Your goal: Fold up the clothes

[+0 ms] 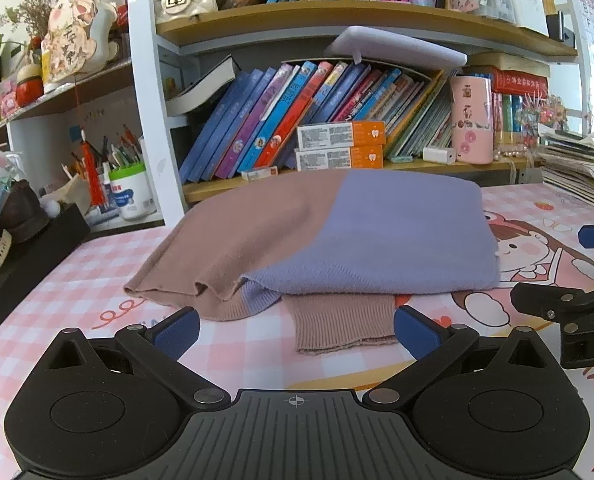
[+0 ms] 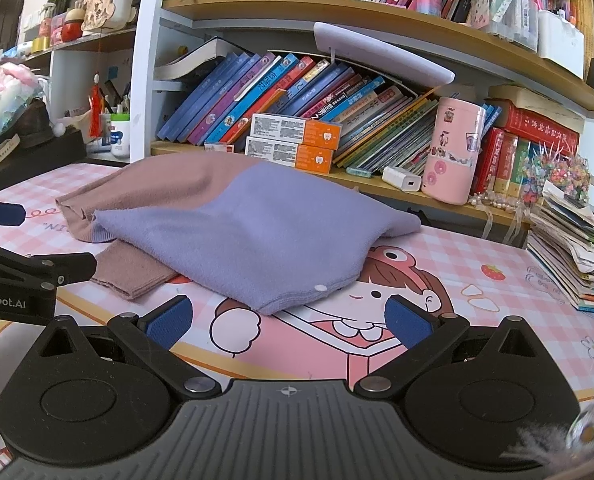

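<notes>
A folded knit sweater (image 1: 337,236), half brownish-pink and half lavender, lies on the pink checked desk mat (image 1: 77,280). A ribbed brown cuff (image 1: 343,324) sticks out at its near edge. My left gripper (image 1: 295,330) is open and empty, just in front of that cuff. In the right wrist view the sweater (image 2: 265,232) lies ahead, its lavender corner nearest. My right gripper (image 2: 289,320) is open and empty, just short of that corner. Each gripper shows at the edge of the other's view: the right one (image 1: 569,304) and the left one (image 2: 25,272).
A bookshelf (image 1: 337,120) full of leaning books stands right behind the sweater. A pink cup (image 2: 453,152) and a white charger (image 2: 403,179) sit on its low shelf. A stack of papers and books (image 2: 577,256) lies at the right. A black box (image 1: 29,256) sits at the left.
</notes>
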`<state>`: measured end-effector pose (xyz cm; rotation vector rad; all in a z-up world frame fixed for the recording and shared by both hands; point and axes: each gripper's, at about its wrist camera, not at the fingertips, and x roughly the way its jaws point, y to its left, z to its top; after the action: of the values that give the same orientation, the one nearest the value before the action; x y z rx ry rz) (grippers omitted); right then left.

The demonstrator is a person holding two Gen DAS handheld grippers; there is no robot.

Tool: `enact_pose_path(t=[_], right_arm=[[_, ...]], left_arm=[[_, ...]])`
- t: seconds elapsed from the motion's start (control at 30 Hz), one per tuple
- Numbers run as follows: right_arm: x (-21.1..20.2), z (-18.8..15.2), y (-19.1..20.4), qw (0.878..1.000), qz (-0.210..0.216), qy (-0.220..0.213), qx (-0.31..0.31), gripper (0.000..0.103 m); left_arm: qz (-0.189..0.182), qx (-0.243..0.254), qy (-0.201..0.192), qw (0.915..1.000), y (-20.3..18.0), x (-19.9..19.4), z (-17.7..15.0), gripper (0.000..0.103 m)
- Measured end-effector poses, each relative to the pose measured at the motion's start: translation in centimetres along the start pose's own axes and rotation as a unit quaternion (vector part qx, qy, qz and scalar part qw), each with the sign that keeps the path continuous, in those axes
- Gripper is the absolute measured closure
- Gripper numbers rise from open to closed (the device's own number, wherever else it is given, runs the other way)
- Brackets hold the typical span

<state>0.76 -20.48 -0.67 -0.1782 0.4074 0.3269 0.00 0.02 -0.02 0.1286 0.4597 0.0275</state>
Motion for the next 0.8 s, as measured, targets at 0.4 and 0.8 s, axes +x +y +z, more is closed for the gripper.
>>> enact_pose_path(t=[0.4, 0.8], right_arm=[[0.28, -0.24, -0.05, 1.0, 0.002, 0.003, 0.001, 0.0], [0.31, -0.17, -0.07, 1.0, 0.002, 0.006, 0.001, 0.0]], left_arm=[[0.0, 0.001, -0.001, 1.0, -0.22, 0.24, -0.32, 0.0], [-0.001, 0.003, 0.005, 1.0, -0.39, 0.18, -0.26, 0.0]])
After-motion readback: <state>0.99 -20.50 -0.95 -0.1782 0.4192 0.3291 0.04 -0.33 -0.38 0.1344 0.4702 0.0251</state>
